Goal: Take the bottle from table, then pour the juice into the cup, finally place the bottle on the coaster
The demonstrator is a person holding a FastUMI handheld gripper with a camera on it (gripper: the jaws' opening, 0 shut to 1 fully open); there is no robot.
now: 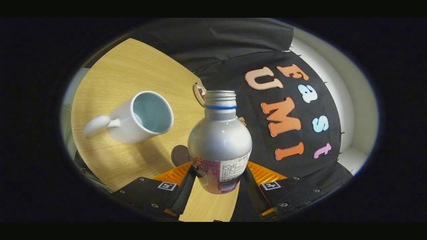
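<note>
Metal shell: the bottle [219, 140] is showing a smooth silver body, a threaded open neck with a blue ring, and a printed label round its lower part.
Grip: the gripper [218, 181] is clenching its jaws on the bottle's labelled lower body, one finger pressing each side.
Bottle's place: it is sitting between the fingers, seemingly lifted off the bench [133, 76], with the whole scene tilting.
Weight: it is probably carrying some juice, so likely moderate and shifting as it tips; the level is hidden.
Stiffness: thin metal is likely denting under a hard squeeze, so firm but not crushing pressure is suiting it.
Slip: the bare silver shoulder is looking slick; the label band is likely offering better friction and is the sensible place to hold.
Cup: the white cup [136, 118] is standing to the left of the bottle, mouth open, handle pointing left, apart from the bottle.
Coaster: a dark round disc [180, 155], probably the coaster, is lying just left of the bottle's base, near the fingers.
Far edge: a small round object [199, 92] is peeking out behind the neck; what it is I cannot tell.
</note>
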